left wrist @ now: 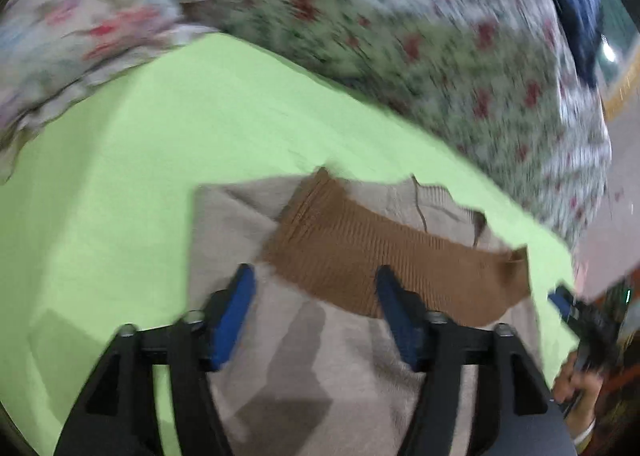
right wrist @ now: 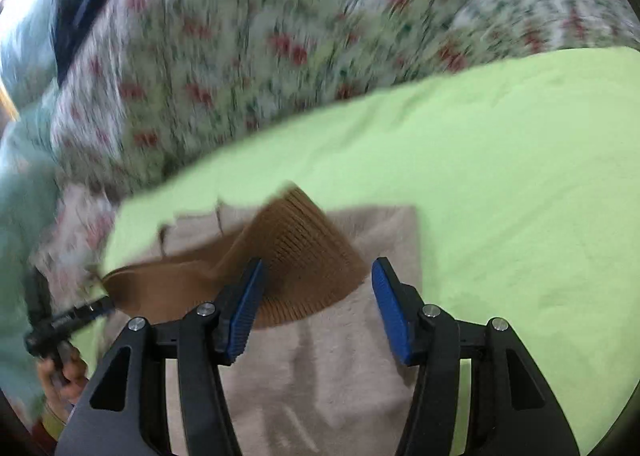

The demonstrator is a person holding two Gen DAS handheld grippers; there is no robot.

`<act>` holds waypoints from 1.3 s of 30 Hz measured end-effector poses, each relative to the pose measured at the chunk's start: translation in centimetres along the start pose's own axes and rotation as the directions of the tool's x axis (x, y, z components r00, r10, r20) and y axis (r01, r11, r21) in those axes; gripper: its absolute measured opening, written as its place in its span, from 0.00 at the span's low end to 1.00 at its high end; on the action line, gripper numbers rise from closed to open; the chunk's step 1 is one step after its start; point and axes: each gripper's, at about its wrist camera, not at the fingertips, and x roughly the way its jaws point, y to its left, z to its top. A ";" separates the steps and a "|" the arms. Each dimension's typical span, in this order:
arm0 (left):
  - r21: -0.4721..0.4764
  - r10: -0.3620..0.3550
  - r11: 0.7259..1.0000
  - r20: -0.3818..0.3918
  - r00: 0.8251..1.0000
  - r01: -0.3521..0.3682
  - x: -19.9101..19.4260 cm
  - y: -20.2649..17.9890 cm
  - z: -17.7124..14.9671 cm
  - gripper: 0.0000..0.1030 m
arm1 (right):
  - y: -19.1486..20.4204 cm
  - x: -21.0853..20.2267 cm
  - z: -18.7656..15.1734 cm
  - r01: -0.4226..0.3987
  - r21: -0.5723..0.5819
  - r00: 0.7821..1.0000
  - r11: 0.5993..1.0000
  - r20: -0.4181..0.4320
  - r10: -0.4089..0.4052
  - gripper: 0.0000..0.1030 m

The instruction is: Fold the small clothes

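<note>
A floral bedspread (left wrist: 420, 56) fills the far side of the bed, with a lime-green sheet (left wrist: 160, 176) laid over its near part. On the sheet lies a small beige knitted sweater (left wrist: 320, 376), already doubled over so that its brown ribbed hem band (left wrist: 380, 256) lies across the beige body. The band's long axis runs crosswise, from one tool to the other, just ahead of both. The left tool (left wrist: 316, 280) hovers over the sweater with jaws apart and nothing between them. The right tool (right wrist: 318, 276) is likewise open and empty, its tips framing the raised end of the band, so it looks the nearer for the next fold.
</note>
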 end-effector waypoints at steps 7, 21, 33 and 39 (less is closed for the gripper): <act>-0.009 -0.062 0.998 -0.010 0.998 0.062 -5.6 -0.5 -8.7 0.67 | 1.7 -4.1 -5.9 -0.073 -0.001 0.997 0.997 -0.022 0.072 0.55; -0.147 -0.153 0.979 -0.058 0.986 0.144 -9.5 0.8 -21.4 0.73 | 2.0 -7.8 -17.0 -0.154 0.125 0.979 0.980 -0.116 0.169 0.59; -0.278 -0.154 0.946 0.077 0.985 0.169 -7.0 3.0 -18.8 0.75 | 3.3 -8.1 -16.8 -0.196 0.125 0.968 0.973 -0.134 0.213 0.62; -0.268 -0.060 0.959 0.106 0.993 0.086 -5.0 2.6 -15.6 0.45 | 3.5 -7.3 -16.2 -0.203 0.130 0.963 0.970 -0.150 0.222 0.62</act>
